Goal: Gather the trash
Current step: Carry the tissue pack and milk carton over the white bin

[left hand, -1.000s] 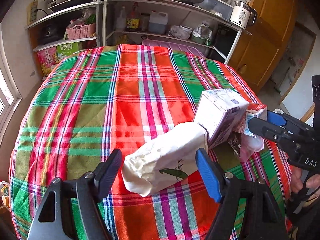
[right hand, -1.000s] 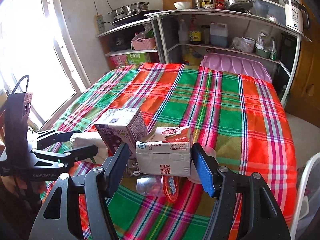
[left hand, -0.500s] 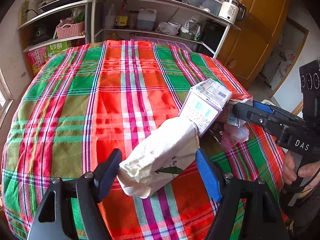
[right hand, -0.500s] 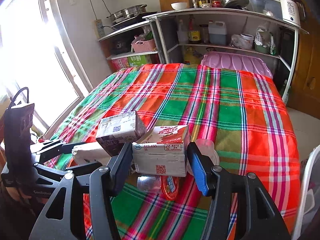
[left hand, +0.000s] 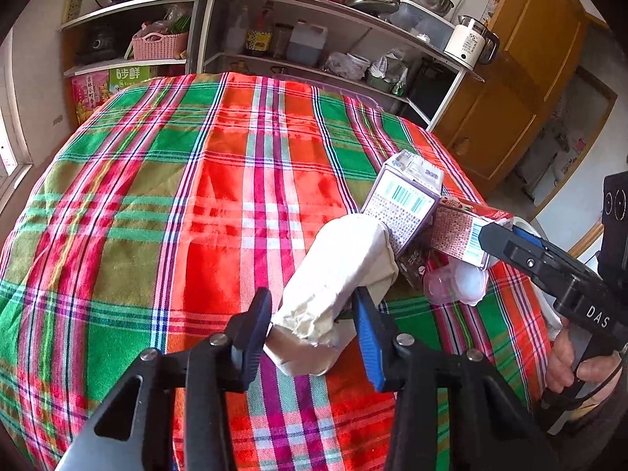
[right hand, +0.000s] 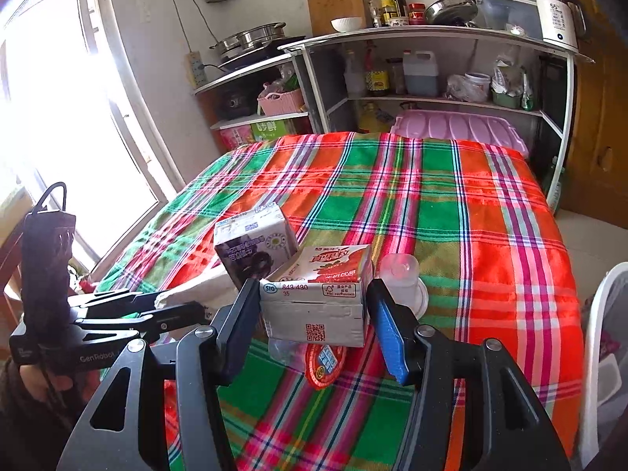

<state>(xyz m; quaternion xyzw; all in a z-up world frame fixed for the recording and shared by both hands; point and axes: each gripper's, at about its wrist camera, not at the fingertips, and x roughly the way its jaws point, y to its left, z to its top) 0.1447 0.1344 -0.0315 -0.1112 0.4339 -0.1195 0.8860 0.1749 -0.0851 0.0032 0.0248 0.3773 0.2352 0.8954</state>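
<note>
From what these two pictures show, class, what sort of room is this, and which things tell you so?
Most likely a home kitchen with a dining table. A shelf unit holds pots, sauce bottles and a kettle, and a table under a checked cloth bears drink cartons.

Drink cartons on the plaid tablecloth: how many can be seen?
2. The purple-and-white drink carton leans on the white paper bag; the red-and-white strawberry drink carton sits between the right hand-held gripper fingers. None seems hidden.

Your left gripper (left hand: 312, 316) pinches the near end of the white paper packet (left hand: 333, 278) at the table's (left hand: 157, 196) near right edge. Its far end touches the purple carton (left hand: 404, 204), with the red carton (left hand: 463, 231) beside your right gripper (left hand: 506, 239).
</note>
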